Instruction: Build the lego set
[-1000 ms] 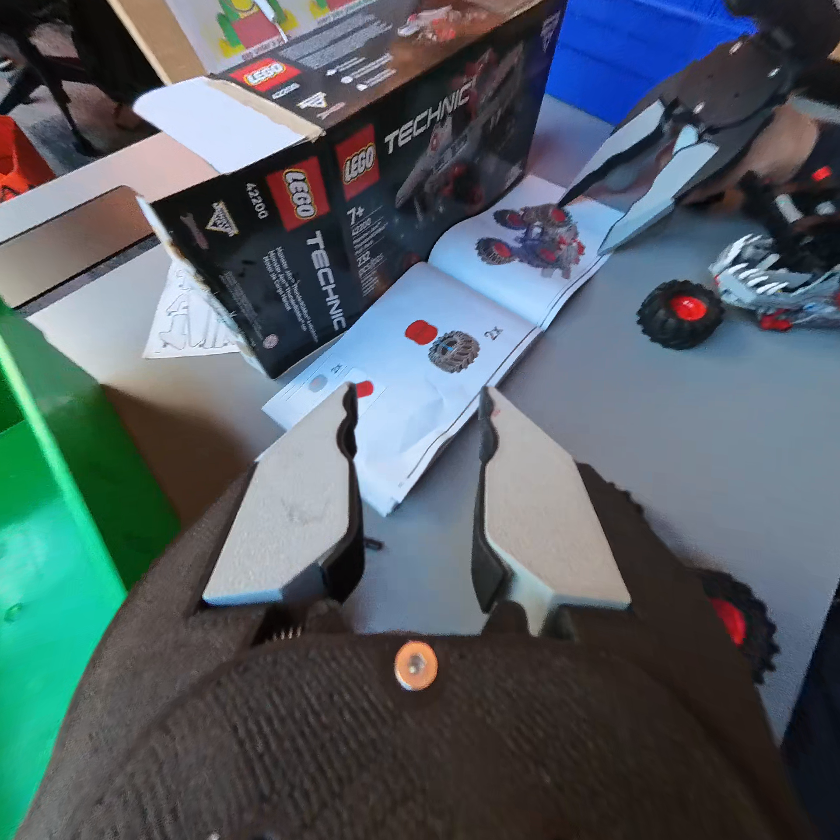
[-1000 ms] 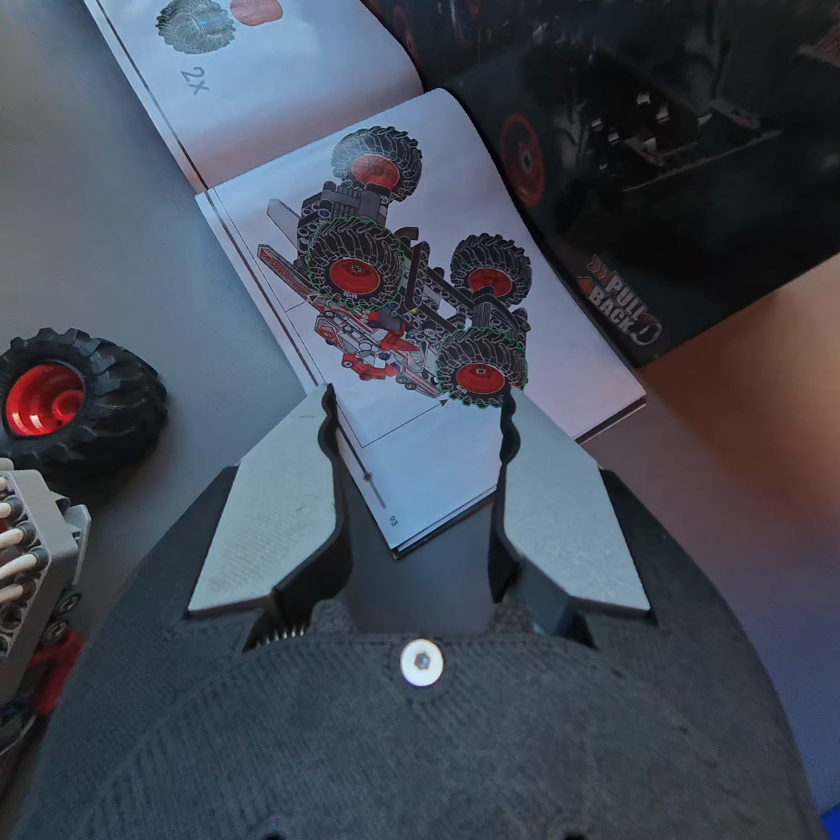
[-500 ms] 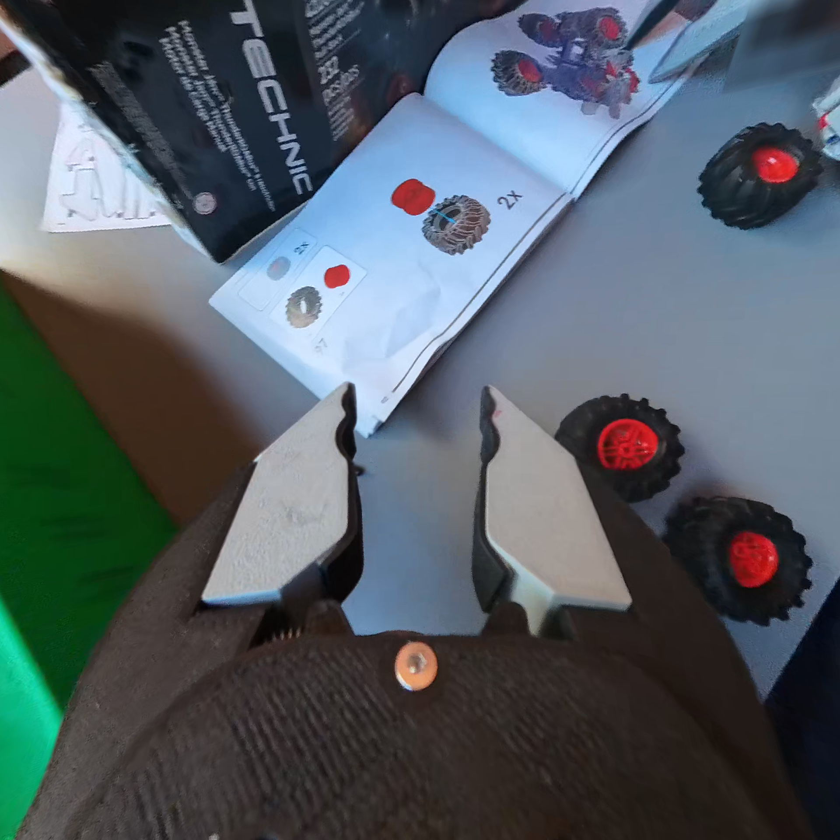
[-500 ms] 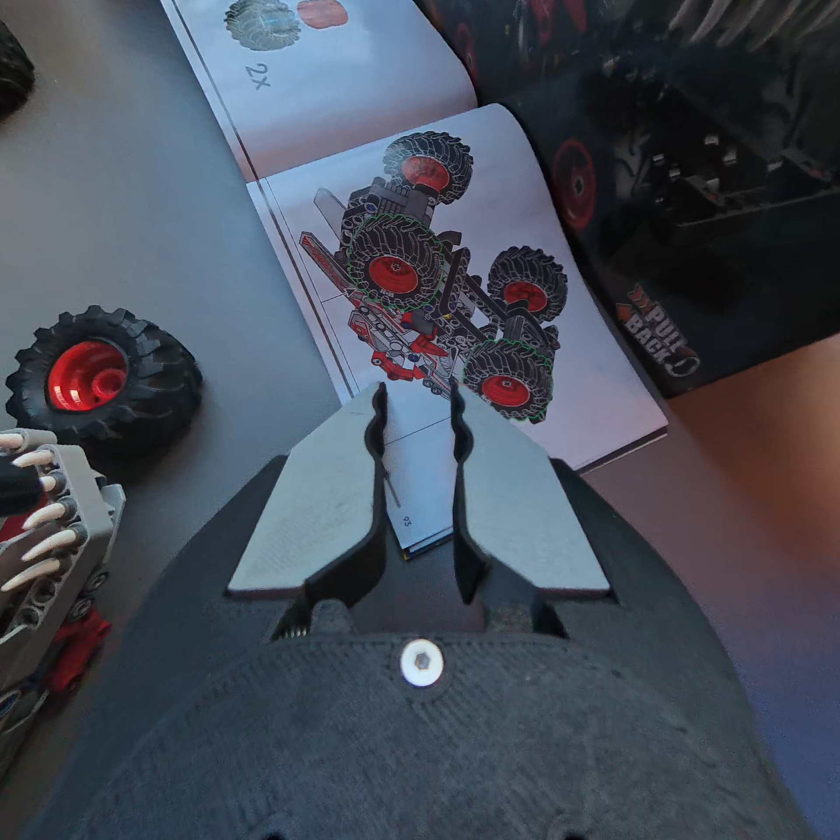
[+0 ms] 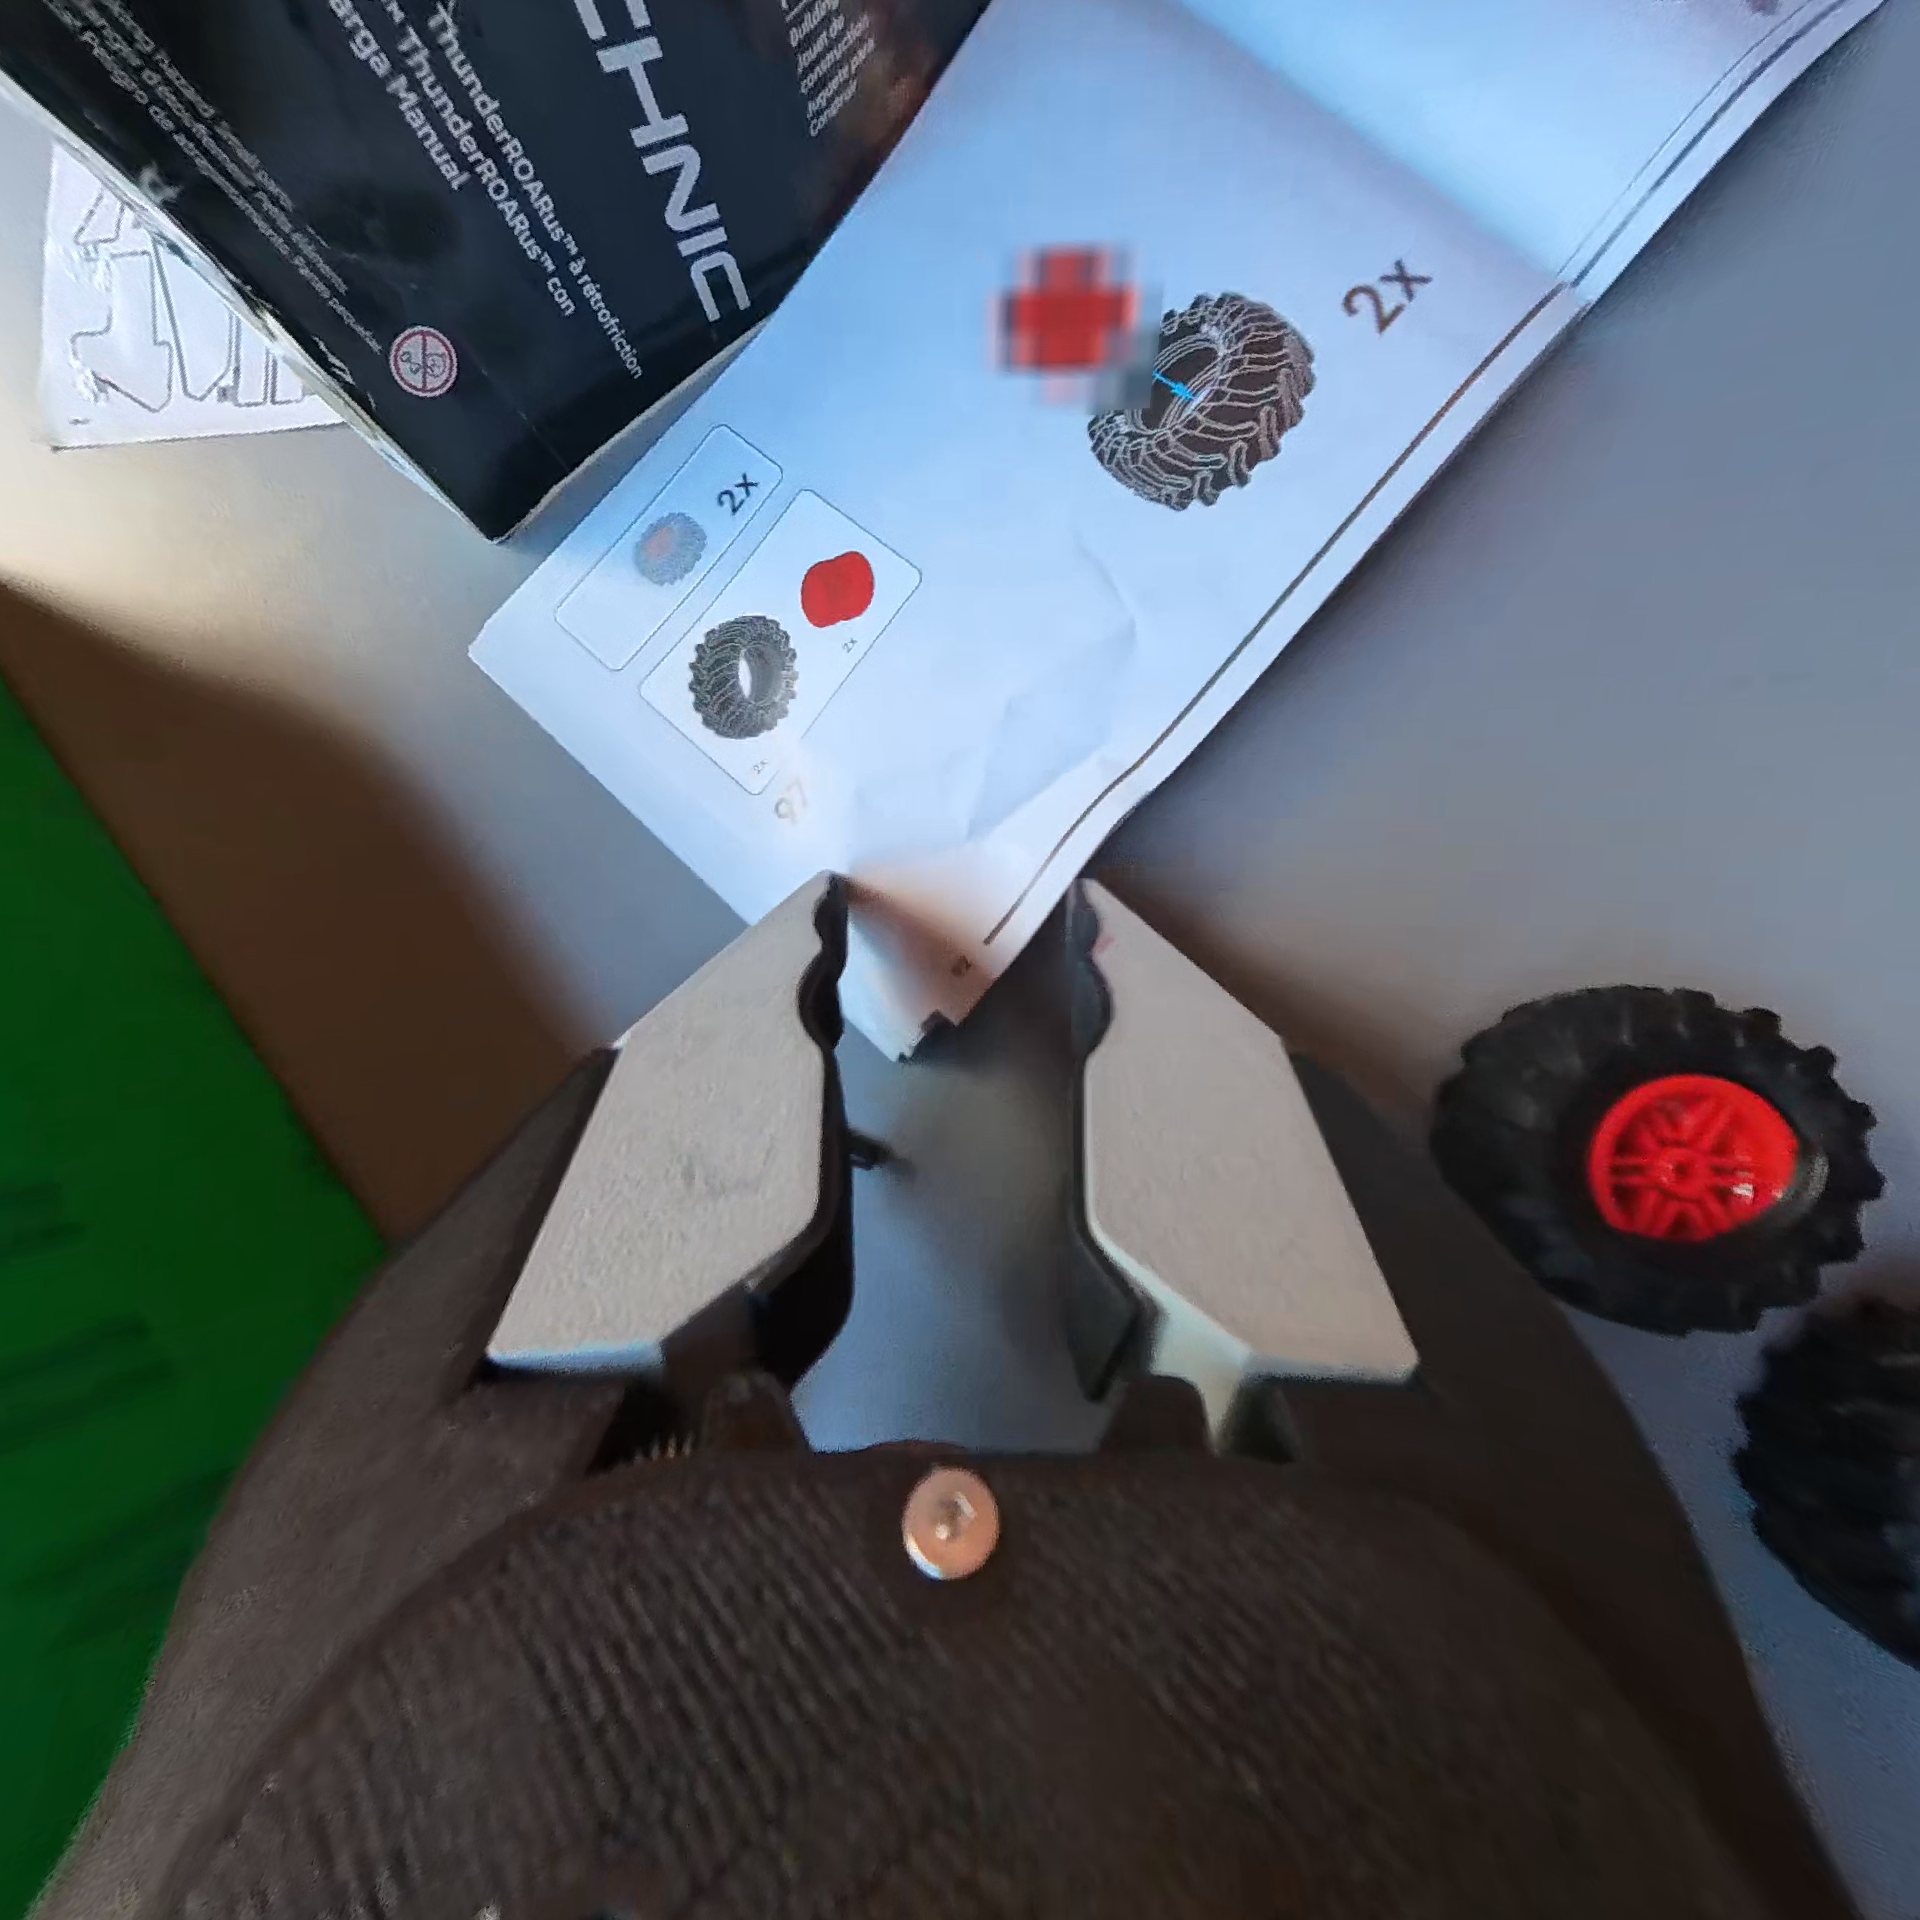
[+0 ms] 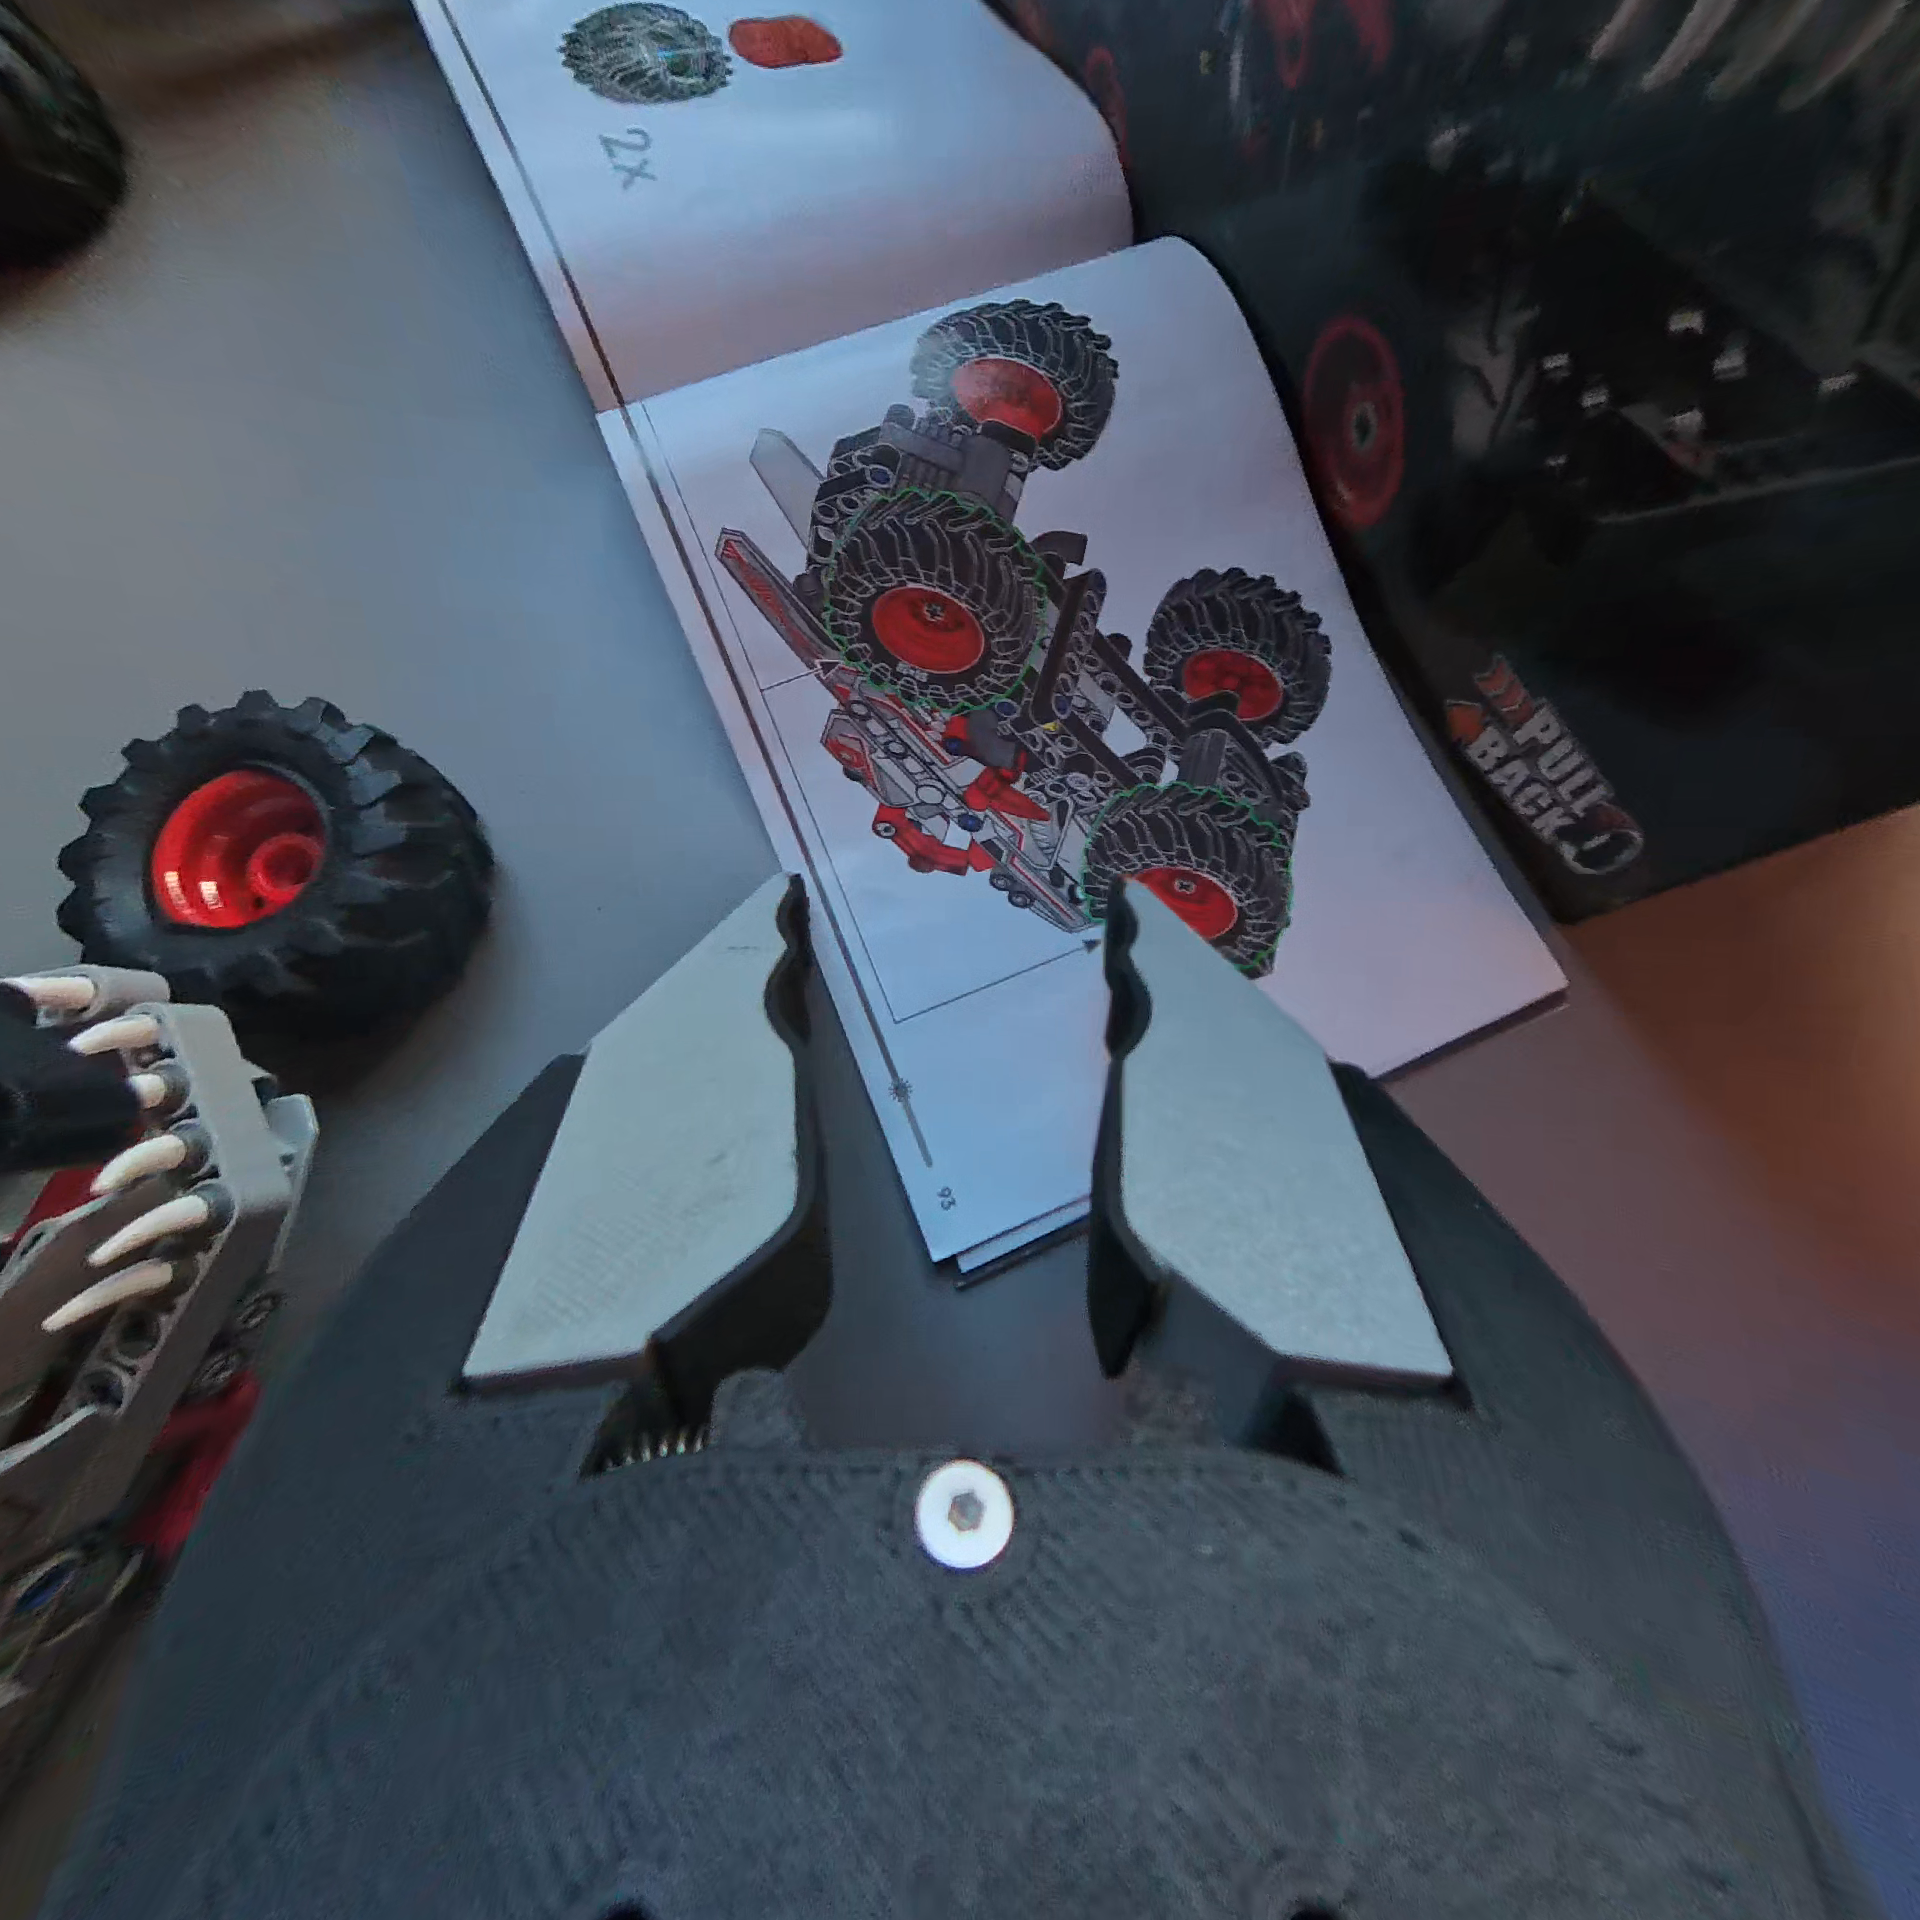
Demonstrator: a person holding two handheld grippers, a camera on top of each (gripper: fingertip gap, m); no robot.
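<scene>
The open instruction booklet [image 5: 1091,665] lies on the grey table. My left gripper [image 5: 956,914] is open, and the booklet's near corner sits between its fingers. A black wheel with a red hub [image 5: 1662,1158] lies just right of it, and part of a second wheel [image 5: 1839,1475] shows at the right edge. My right gripper [image 6: 954,914] is open and empty over the near edge of the booklet page [image 6: 1039,675] with the model drawing. Left of it lie a wheel [image 6: 270,852] and the partly built grey model with white teeth [image 6: 135,1143].
The black set box [image 5: 468,208] rests on the booklet's far side and also shows in the right wrist view [image 6: 1558,416]. A green bin [image 5: 104,1143] stands at the left. A white sheet [image 5: 135,312] lies behind the box. Another wheel [image 6: 42,177] shows at the top left. The tips of one gripper are about 30 cm away from the tips of the other. The wheel [image 6: 270,852] is closer to my right gripper, around 8 cm from its tips; the left tips are 25 cm off.
My left gripper has dropped towards the table and moved up to the booklet's corner, which now lies between its fingers. My right gripper narrowed half a second ago and has opened again.
</scene>
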